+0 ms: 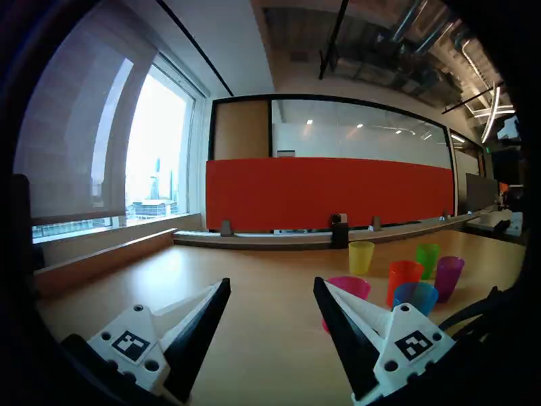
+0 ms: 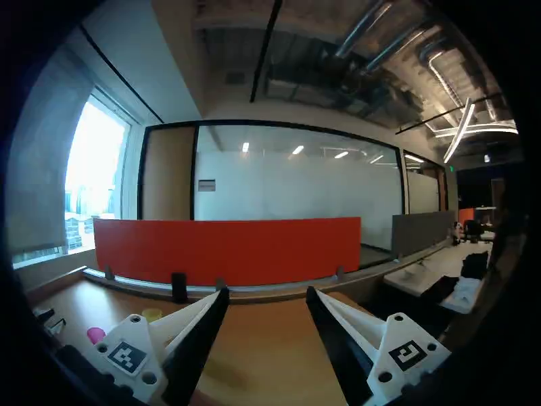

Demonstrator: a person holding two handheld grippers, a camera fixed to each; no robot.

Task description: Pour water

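Wooden counter [image 1: 270, 331] backed by a red partition [image 1: 324, 193], with a bright window [image 1: 159, 166] to one side. The left hand-held gripper [image 1: 270, 283] is released: its fingers stand well apart over bare wood and grasp nothing. The right hand-held gripper [image 2: 266, 292] is likewise spread and empty.

Six cups stand upright on the counter, their long axes vertical, ahead and to the right of the left hand-held gripper. They are a yellow cup [image 1: 360, 257], a green cup [image 1: 427, 258], a purple cup [image 1: 449, 276], an orange cup [image 1: 404, 276], a blue cup [image 1: 415, 296] and a pink cup [image 1: 355, 287]. The pink cup is nearest, just beyond that gripper's right finger.

In the right gripper view the yellow cup [image 2: 152, 314] and pink cup [image 2: 96, 334] appear small and low at the left, beside that gripper's left finger. By this judgement the left hand-held gripper is the nearer of the two, and a reach forward and rightward would meet the pink cup first.

Hard to make out:
- The pink cup's lower body is covered by the finger.
- The blue cup hides part of the orange cup.
- Whether any cup holds water cannot be told.
- A small dark object [image 1: 339, 233] at the partition's foot cannot be identified.
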